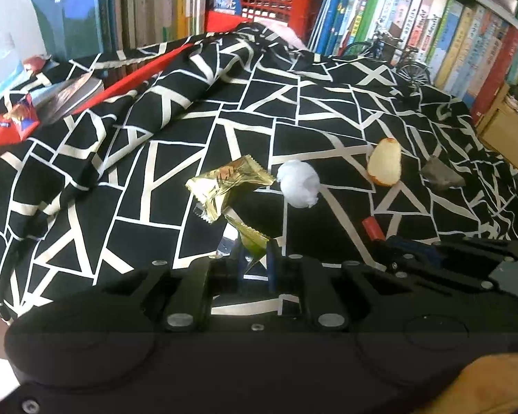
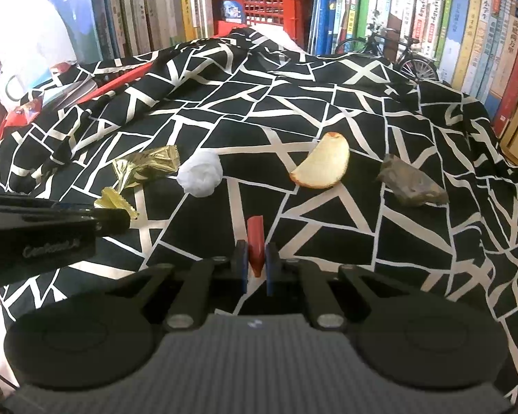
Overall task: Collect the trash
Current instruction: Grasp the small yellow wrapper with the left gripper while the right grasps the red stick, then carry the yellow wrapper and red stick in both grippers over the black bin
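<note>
Left wrist view: the left tongs (image 1: 255, 258) pinch the tail of a crinkled gold wrapper (image 1: 224, 186), lifted above a black cloth (image 1: 155, 172) with white lines; beside it lie a white paper ball (image 1: 298, 183), an apple slice (image 1: 385, 162) and a grey scrap (image 1: 442, 174). Right wrist view: the right tongs (image 2: 257, 258) clamp a smooth red piece (image 2: 255, 241); only here does the slice show curved; books (image 2: 466, 27) and a red crate (image 2: 262, 3) stand behind.
</note>
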The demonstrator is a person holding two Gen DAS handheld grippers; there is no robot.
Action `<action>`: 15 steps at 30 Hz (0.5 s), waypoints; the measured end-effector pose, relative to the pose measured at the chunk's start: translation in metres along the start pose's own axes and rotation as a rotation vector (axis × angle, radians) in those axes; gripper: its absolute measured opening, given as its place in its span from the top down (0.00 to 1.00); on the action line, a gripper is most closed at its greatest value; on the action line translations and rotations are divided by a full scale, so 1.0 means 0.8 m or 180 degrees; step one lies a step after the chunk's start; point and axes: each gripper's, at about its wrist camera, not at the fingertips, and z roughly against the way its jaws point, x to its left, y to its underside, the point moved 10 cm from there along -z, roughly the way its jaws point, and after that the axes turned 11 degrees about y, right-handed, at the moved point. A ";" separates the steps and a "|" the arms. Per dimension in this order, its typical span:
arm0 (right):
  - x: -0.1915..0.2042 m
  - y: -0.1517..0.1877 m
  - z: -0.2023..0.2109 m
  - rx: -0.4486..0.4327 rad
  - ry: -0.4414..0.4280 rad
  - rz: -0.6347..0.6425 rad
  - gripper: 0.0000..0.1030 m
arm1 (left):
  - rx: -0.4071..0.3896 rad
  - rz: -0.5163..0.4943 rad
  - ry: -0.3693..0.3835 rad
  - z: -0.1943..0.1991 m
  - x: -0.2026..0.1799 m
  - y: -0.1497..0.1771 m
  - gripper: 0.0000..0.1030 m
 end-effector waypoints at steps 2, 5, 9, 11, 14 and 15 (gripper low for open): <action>-0.002 0.000 0.002 -0.0001 0.0005 -0.0011 0.87 | -0.0005 -0.0025 -0.0005 0.003 -0.002 0.001 0.88; -0.003 0.000 0.005 -0.0001 0.0008 -0.0020 0.87 | 0.0001 -0.0012 0.0001 0.007 -0.003 0.002 0.88; -0.004 0.000 0.012 -0.0015 0.0016 -0.0033 0.87 | 0.0005 -0.0018 -0.0001 0.010 -0.004 0.004 0.88; -0.004 0.001 0.018 -0.0026 0.0021 -0.0035 0.87 | 0.0000 -0.0015 0.0006 0.015 -0.005 0.006 0.88; -0.004 0.004 0.025 -0.0030 0.0021 -0.0051 0.87 | -0.0015 -0.0022 0.0015 0.023 -0.007 0.010 0.88; -0.004 0.005 0.027 -0.0030 0.0028 -0.0056 0.87 | -0.0019 -0.0022 0.0021 0.026 -0.008 0.013 0.88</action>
